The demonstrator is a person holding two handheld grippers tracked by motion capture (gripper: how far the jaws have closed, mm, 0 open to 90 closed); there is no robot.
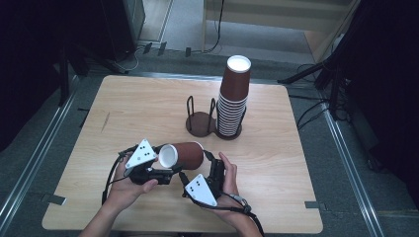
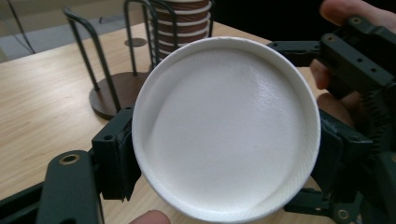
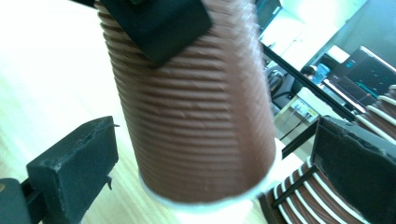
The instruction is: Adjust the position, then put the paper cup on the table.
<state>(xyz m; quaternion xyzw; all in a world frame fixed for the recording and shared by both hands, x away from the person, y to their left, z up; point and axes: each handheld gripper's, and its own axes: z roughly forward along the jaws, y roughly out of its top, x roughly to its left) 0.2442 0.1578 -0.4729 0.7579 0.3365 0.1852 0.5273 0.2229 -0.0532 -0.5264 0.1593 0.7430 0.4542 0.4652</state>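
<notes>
On the wooden table (image 1: 148,106), the left gripper (image 1: 165,165) clamps the cup (image 1: 184,154), axis pointing three o'clock; the right gripper (image 1: 210,165) fingers (image 3: 74,175) stand wide around it.

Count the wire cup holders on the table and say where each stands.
2. The empty holder stands near the table's middle, beyond the grippers. The second holder touches its right side and carries the stack of cups. None looks hidden.

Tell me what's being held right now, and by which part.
The left hand-held gripper clamps the cup across its sides near the rim; the right hand-held gripper is open around it.
</notes>
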